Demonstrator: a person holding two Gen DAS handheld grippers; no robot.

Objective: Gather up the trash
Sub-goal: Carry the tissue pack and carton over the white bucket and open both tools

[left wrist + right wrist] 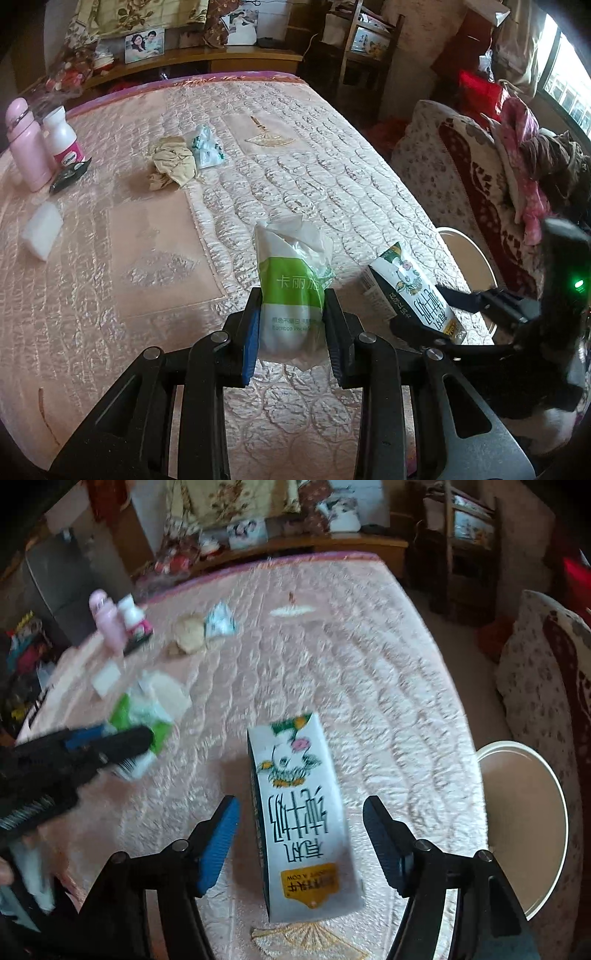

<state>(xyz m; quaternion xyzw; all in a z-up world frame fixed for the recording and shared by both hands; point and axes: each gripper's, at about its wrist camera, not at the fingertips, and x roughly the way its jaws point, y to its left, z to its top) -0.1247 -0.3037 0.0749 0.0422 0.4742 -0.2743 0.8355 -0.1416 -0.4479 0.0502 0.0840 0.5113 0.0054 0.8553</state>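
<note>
My left gripper is shut on a green-and-white tissue packet and holds it above the pink quilted bed. It shows blurred in the right wrist view, with the packet. My right gripper is open, its fingers on either side of a white milk carton lying on the bed, not touching it. The carton also shows in the left wrist view. A crumpled beige paper and a white-green wrapper lie farther back on the bed.
A pink bottle, a white bottle, a dark packet and a white sponge sit at the bed's left. A white bin stands on the floor by the bed's right edge, next to an armchair.
</note>
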